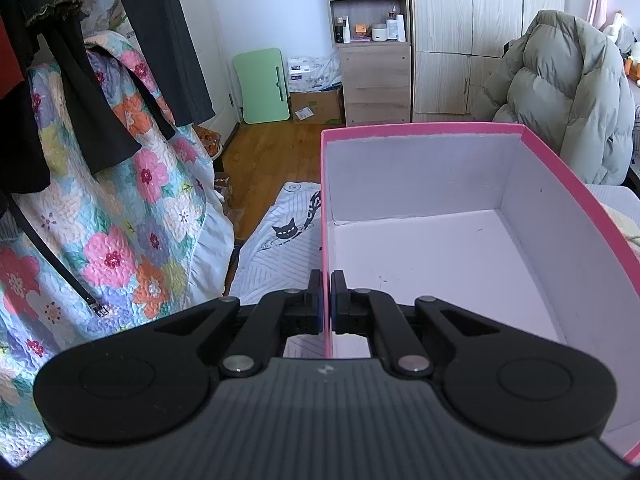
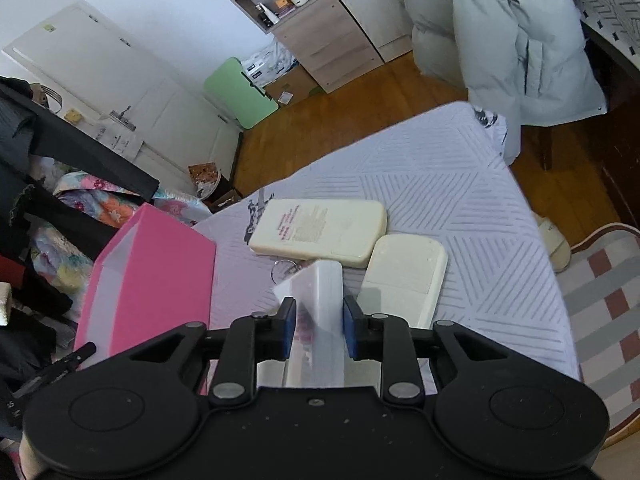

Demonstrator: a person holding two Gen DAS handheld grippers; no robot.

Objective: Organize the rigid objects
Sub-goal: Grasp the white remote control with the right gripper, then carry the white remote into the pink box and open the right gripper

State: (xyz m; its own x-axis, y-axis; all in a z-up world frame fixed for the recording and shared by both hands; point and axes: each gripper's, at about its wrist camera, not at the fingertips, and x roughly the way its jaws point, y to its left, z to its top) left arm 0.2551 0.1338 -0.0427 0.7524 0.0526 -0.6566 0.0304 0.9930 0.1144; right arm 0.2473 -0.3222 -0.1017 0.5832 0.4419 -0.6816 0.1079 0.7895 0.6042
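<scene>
A pink cardboard box [image 1: 420, 130] with a white, empty inside stands on the bed. My left gripper [image 1: 327, 304] is shut on the box's near left wall, one finger inside and one outside. The box also shows in the right wrist view [image 2: 160, 276] at the left. My right gripper [image 2: 319, 324] is shut on a white translucent plastic case [image 2: 320, 296] and holds it above the bed. A long cream case with red print [image 2: 320, 232] and a smaller cream case [image 2: 404, 276] lie on the bedsheet just beyond it.
The bed has a white striped sheet [image 2: 460, 184]. A floral quilt [image 1: 120, 200] and dark clothes hang at the left. A grey puffer jacket [image 1: 568, 92] hangs over a chair at the right. Wooden floor, shelves and wardrobe stand behind. A small metal ring [image 2: 282, 270] lies near the cases.
</scene>
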